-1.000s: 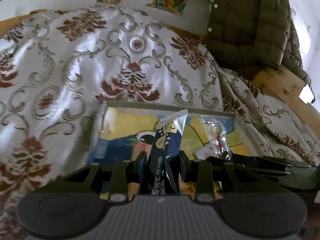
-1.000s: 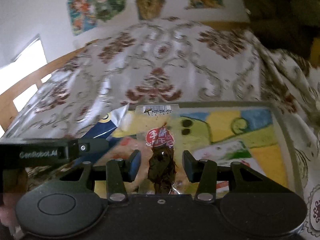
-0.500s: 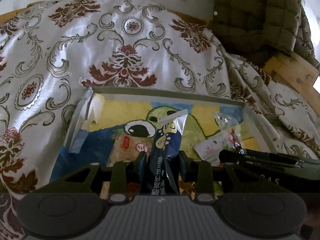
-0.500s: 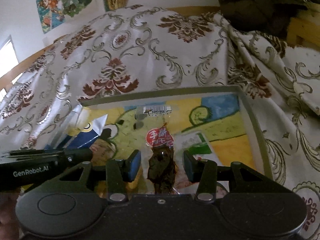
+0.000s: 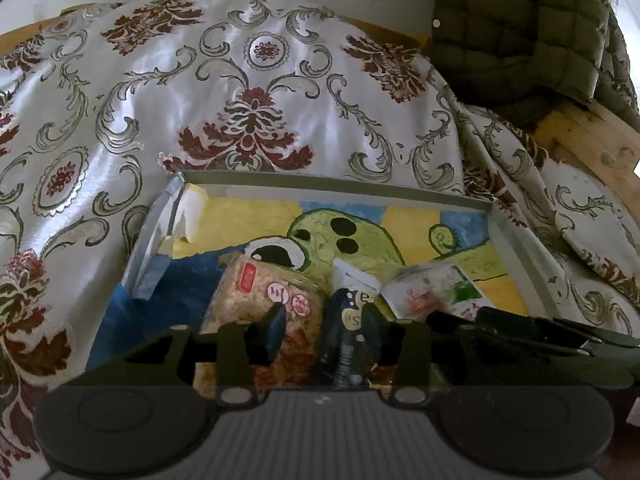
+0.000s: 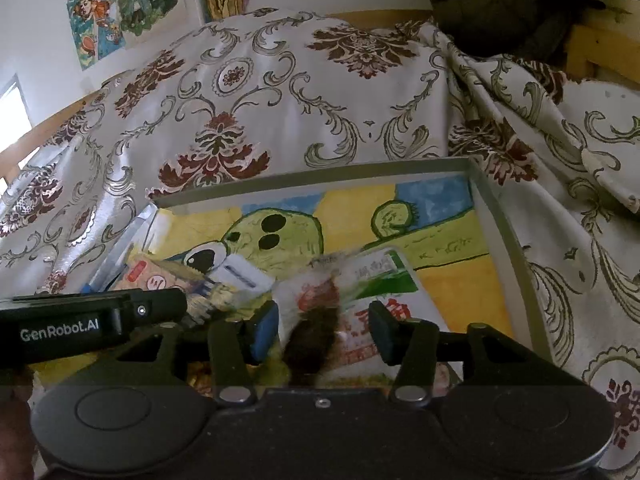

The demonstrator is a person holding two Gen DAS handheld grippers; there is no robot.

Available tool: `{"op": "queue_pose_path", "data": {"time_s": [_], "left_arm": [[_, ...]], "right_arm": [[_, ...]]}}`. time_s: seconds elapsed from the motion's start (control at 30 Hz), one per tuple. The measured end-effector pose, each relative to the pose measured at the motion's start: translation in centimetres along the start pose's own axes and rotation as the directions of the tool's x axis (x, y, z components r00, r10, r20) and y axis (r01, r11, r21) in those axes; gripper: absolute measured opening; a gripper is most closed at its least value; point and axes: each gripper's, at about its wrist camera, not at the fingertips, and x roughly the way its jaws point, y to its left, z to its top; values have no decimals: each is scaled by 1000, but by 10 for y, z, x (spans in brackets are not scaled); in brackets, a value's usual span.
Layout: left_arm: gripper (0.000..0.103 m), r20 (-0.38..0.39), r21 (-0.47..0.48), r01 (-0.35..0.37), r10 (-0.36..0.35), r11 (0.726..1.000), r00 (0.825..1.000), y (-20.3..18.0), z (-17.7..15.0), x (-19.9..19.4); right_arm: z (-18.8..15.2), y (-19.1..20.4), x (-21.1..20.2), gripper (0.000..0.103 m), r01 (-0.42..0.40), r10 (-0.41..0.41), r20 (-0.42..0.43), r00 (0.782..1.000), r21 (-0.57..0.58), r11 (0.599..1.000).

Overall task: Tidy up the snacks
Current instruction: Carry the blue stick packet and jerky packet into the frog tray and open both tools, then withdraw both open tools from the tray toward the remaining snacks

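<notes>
Left wrist view: left gripper (image 5: 325,326) jaws opening, dark blue foil snack stick (image 5: 345,340) loose between them, leaning on the 3 o'clock finger, over the grey cartoon-lined tray (image 5: 332,184). Right wrist view: right gripper (image 6: 323,328) jaws opening, clear packet of dark dried meat (image 6: 310,330) blurred between them, pads clear of it, over the same tray's 6 o'clock end.

**Two wrist cameras look down into one tray**

Each fisheye camera sits just behind its own gripper's fingers and faces forward and steeply downward, close above the grey shallow tray with a painted green-and-yellow cartoon floor (image 5: 336,186). The left wrist view looks in from the tray's left side; the right wrist view (image 6: 320,178) from its right side. Both share the tray's far wall, the cream satin bedspread with dark-red damask motifs (image 5: 248,92) beyond it, and each shows the other gripper's black body at its edge.
</notes>
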Motion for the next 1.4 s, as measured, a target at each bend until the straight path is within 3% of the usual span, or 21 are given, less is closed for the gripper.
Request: {"op": "queue_pose_path", "data": {"time_s": [0.43,0.5,0.7,0.93,1.4], "left_arm": [[80,89,-40,-28,31,999,996,8,2,-37],[86,108,-39,-41,45,998,993,8,1,-45],[102,172,-56,-70,79,996,982,11,-4,-77],[103,225,-83,-89,106,993,969,16,-18,-124],[103,289,-93,-150,170,984,942,21,-76,-221]], "right_arm": [[5,-5,-34,87,10,-12,82,997,24,1000],[5,-5,-42,96,12,-15,94,995,34,999],[6,-1,-72,102,12,-15,128,992,25,1000],[-5,5,-120,102,13,-18,165,986,28,1000],[-50,25,-227,102,7,-5,272,962,-4,1000]]}}
